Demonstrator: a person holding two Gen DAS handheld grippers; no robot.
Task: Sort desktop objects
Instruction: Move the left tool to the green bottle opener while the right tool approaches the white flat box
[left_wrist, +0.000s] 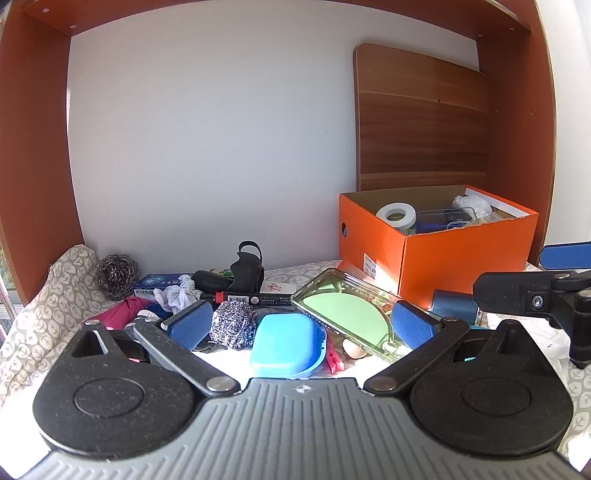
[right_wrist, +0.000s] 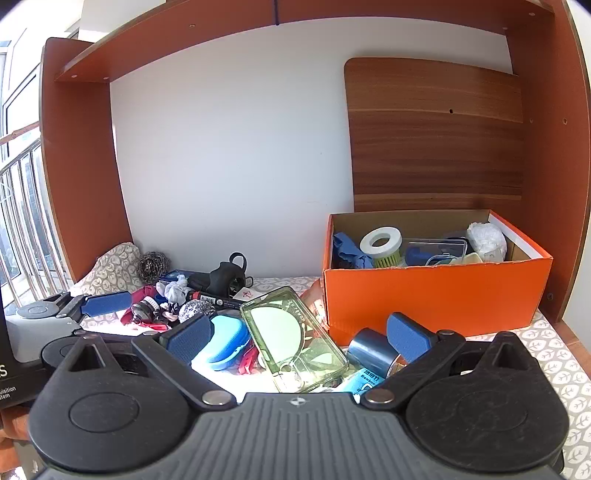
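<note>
Both grippers hovered low over the cluttered desk, their blue-padded jaws spread wide and holding nothing. Nearest the left gripper (left_wrist: 301, 326) lay a blue oval case (left_wrist: 284, 345), directly between its fingers, with a silvery steel scourer (left_wrist: 233, 324) just to the left of the case and a clear green-tinted phone case (left_wrist: 349, 314) tilted up on its right. Beyond these ran a black marker with a red band (left_wrist: 243, 297), a knot of white cloth (left_wrist: 177, 295) and a black grip-shaped object (left_wrist: 245, 273), while a darker scourer (left_wrist: 117, 275) sat far left against the white wall.

From the right wrist view, the right gripper (right_wrist: 299, 338) stood over the phone case (right_wrist: 291, 339), which leaned across the pile with the blue oval case (right_wrist: 221, 345) touching its left edge. A dark blue cylinder (right_wrist: 371, 350) lay near the right finger, just in front of the orange box (right_wrist: 436, 295). That box stood open at the far right, below a leaning wooden board (right_wrist: 436, 136), and held a white tape roll (right_wrist: 380, 242), a clear plastic container (right_wrist: 437, 251), crumpled blue material (right_wrist: 347, 251) and a white wad (right_wrist: 485, 236). A leaf-patterned cloth (right_wrist: 554, 354) covered the desk
</note>
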